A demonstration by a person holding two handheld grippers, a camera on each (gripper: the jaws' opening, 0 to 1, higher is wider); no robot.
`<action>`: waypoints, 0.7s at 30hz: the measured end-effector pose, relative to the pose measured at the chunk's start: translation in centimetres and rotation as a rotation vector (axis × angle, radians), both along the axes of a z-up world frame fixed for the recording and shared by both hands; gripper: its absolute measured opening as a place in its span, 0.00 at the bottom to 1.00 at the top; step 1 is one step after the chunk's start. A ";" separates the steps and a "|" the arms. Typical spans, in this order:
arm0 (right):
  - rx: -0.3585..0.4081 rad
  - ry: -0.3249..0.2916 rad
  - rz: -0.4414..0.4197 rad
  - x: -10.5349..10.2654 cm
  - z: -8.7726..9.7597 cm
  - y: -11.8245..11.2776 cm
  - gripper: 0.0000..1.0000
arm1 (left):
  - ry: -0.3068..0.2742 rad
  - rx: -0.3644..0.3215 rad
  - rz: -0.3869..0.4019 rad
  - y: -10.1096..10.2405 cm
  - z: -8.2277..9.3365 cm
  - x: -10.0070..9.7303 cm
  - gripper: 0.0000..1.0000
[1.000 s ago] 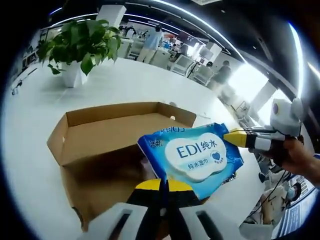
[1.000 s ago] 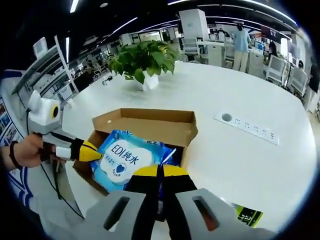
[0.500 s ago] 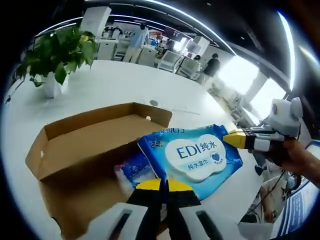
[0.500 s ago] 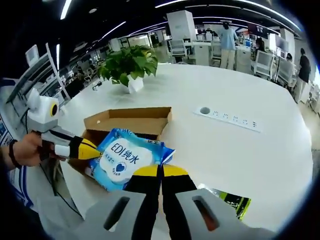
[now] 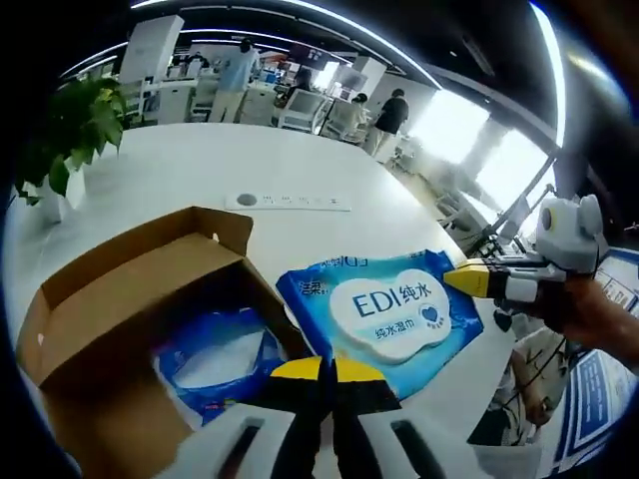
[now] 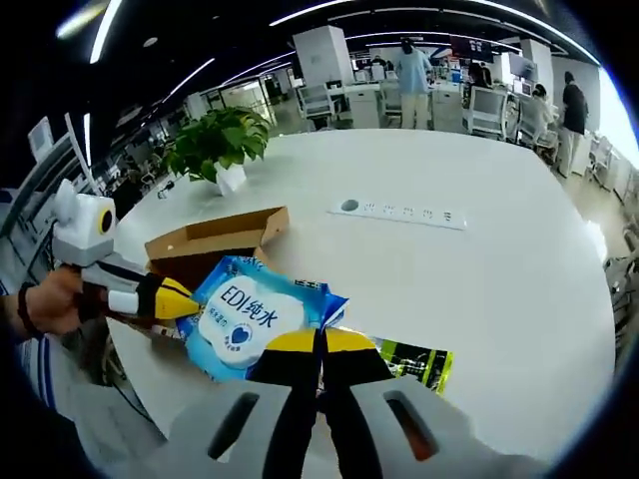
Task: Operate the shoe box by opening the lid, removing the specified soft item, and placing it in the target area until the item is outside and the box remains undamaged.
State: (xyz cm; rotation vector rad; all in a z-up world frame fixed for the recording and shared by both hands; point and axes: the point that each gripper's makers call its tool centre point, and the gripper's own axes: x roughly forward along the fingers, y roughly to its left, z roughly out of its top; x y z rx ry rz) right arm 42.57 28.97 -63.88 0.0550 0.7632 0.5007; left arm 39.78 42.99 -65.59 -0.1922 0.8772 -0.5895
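A: Left gripper view first. Blue wipes pack (image 5: 384,317) held up clear of the table, printed face toward the camera, long axis running across from lower left to the right. Left gripper (image 5: 324,371) clamped on the near edge, jaws pressed together over the wrapper. Right gripper (image 5: 469,279) pinching the pack's far right corner with its yellow tips.

B: And the shoe box (image 5: 120,299)?

A: Open, down to the left of the pack, lid flap up; another blue packet (image 5: 215,359) lying inside.

B: Right gripper view?

A: Same pack (image 6: 255,314), long axis tilted, upper right corner highest. Right gripper (image 6: 319,344) closed tight on its lower edge; left gripper (image 6: 180,297) nipping the left end, a hand (image 6: 45,299) behind it. Box (image 6: 215,239) beyond, partly hidden. Also a green-and-black packet (image 6: 414,364) on the white table (image 6: 499,279) just right of the jaws, plus a potted plant (image 6: 215,145) and a socket strip (image 6: 399,212).
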 end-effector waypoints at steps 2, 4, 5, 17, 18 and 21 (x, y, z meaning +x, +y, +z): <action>0.000 0.003 -0.019 -0.4 -0.1 -1.3 0.00 | 0.001 0.002 -0.021 -1.2 -0.1 -0.1 0.00; -0.002 0.004 -0.039 -0.7 -0.2 -2.5 0.00 | 0.002 0.004 -0.044 -2.4 -0.1 -0.2 0.00; -0.002 0.004 -0.043 -0.7 -0.2 -2.8 0.00 | 0.002 0.005 -0.051 -2.9 -0.2 -0.3 0.00; -0.002 0.019 -0.101 -1.8 -1.0 -6.8 0.00 | 0.015 0.010 -0.111 -6.9 -0.9 -0.7 0.00; -0.002 0.019 -0.101 -1.8 -1.0 -6.9 0.00 | 0.015 0.010 -0.112 -7.0 -0.9 -0.7 0.00; -0.001 0.022 -0.104 -1.7 -1.1 -7.1 0.00 | 0.016 0.011 -0.114 -7.2 -1.0 -0.6 0.00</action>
